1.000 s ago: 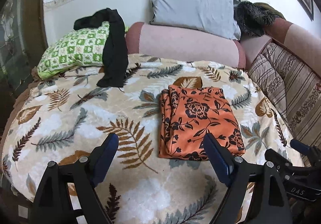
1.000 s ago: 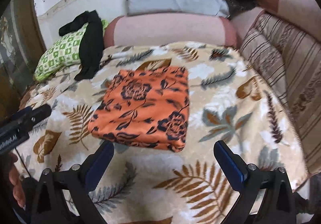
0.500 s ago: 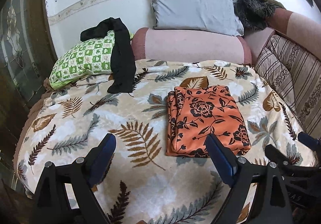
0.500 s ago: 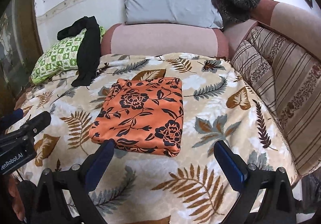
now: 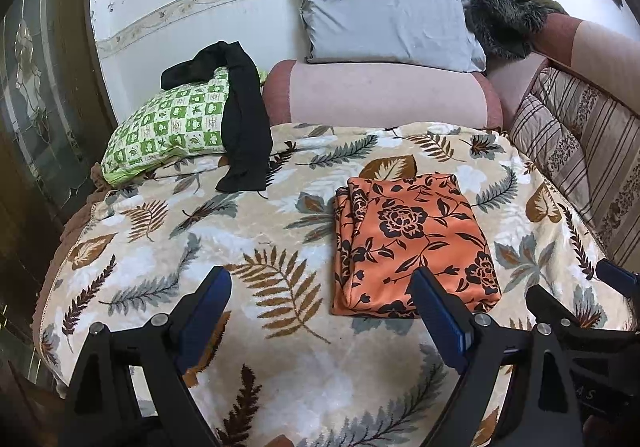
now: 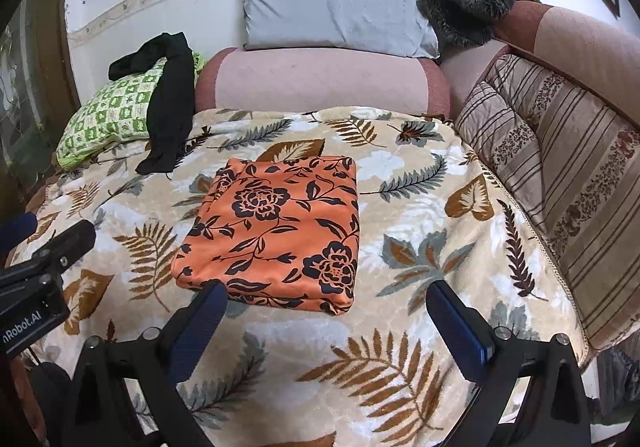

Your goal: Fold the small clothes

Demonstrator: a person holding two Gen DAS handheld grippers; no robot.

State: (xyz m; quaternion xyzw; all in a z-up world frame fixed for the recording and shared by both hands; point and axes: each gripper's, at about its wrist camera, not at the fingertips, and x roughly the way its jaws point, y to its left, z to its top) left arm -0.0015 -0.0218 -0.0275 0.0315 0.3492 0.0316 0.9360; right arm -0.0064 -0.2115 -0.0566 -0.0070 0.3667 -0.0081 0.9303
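Observation:
An orange garment with black flowers (image 5: 412,243) (image 6: 276,231) lies folded into a neat rectangle on the leaf-patterned blanket (image 5: 224,243) (image 6: 416,247). My left gripper (image 5: 322,287) hovers open above the blanket, near the fold's front left corner, with nothing between its blue pads. My right gripper (image 6: 326,301) is open too, just in front of the fold's near edge and not touching it. A black garment (image 5: 242,119) (image 6: 170,103) hangs unfolded over the green checked pillow (image 5: 168,127) (image 6: 108,115) at the back left.
A grey pillow (image 5: 384,19) leans on the wall above a pink bolster (image 5: 380,95). Striped cushions (image 6: 560,175) line the right side, with a dark furry item (image 6: 460,11) in the corner. A dark door with patterned glass (image 5: 28,87) stands left. The bed edge curves near both grippers.
Both views have pulled back and tilted up a little, so the folded orange garment sits lower and smaller and the wall switches show. Both grippers stay open and empty.

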